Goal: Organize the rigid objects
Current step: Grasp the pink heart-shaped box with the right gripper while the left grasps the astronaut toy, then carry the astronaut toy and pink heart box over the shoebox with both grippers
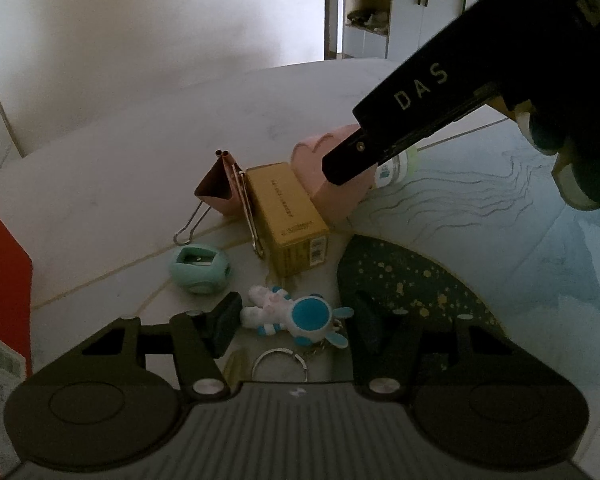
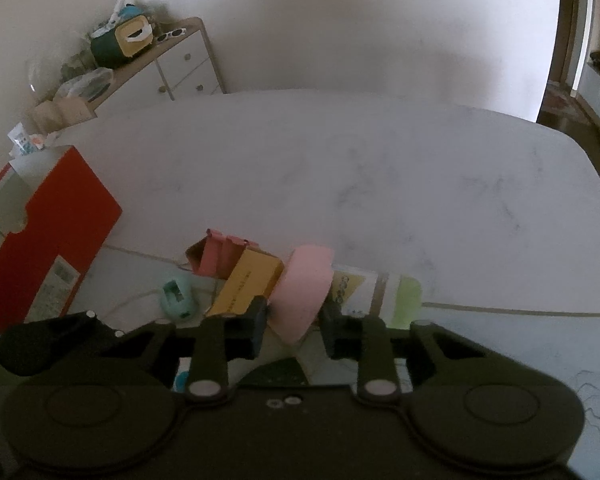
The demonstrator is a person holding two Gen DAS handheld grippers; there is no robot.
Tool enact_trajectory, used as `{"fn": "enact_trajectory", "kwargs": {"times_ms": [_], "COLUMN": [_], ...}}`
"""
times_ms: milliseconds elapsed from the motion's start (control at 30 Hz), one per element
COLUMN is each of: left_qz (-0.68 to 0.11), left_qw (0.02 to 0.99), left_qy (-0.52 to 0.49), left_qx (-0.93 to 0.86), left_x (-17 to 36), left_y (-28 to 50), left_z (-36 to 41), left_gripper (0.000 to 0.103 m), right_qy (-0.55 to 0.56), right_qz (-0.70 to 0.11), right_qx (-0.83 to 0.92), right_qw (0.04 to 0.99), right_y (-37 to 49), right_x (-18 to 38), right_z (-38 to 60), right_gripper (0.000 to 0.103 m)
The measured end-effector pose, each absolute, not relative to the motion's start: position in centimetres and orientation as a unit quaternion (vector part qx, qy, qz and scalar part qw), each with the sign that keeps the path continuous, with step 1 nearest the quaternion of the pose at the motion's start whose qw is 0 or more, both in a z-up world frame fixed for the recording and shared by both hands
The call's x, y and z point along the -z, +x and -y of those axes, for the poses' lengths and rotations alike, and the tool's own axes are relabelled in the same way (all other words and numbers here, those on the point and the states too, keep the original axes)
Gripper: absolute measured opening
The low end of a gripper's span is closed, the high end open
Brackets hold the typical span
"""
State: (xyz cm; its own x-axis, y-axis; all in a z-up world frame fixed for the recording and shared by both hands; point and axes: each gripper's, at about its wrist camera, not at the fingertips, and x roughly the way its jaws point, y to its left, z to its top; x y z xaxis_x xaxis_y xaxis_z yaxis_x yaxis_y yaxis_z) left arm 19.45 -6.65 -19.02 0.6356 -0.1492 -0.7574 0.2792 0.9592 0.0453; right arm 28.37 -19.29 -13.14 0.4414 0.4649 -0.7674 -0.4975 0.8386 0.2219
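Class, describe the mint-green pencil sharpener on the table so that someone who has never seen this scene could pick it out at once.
Start at the white marble table and find the tall yellow box lying in the cluster of small things. Just left of its near end sits the mint-green pencil sharpener. It is the only rounded, egg-shaped piece there, with a rectangular blade slot on top, unlike the pink binder clip behind it.

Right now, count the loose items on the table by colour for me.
Pink: 2, binder clip and pink object
Yellow: 1, box
Mint: 1, sharpener
Blue-white: 1, astronaut keychain
Green-capped: 1, bottle
Total: 6
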Motion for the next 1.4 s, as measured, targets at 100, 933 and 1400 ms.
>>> {"fn": "enact_trajectory", "kwargs": {"times_ms": [100,933,1400], "left_qz": [-0.413,-0.400,-0.371], "left_qw": [0.899,0.909,0.924], "left_qy": [0.083,0.035,0.019], "left_qx": [0.118,0.109,0.087], "left_x": [19.0,13.7,7.6], "left_y": [19.3,14.4,10.5], "left_z": [6.9,5.1,1.2], "left_gripper": [0.060,0.060,0.060], "right_qy": [-0.018,0.004,-0.018], "right_qz": [-0.438,-0.393,-0.367], "right_qx": [-0.287,-0.351,-0.397], "right_qw": [0.852,0.850,0.841], "right_y": [27.9,21.0,15.0], "right_x": [13.0,8.1,3.1], "right_z": [19.2,20.2,18.3], "right_gripper": [0.020,0.002,0.002]}}
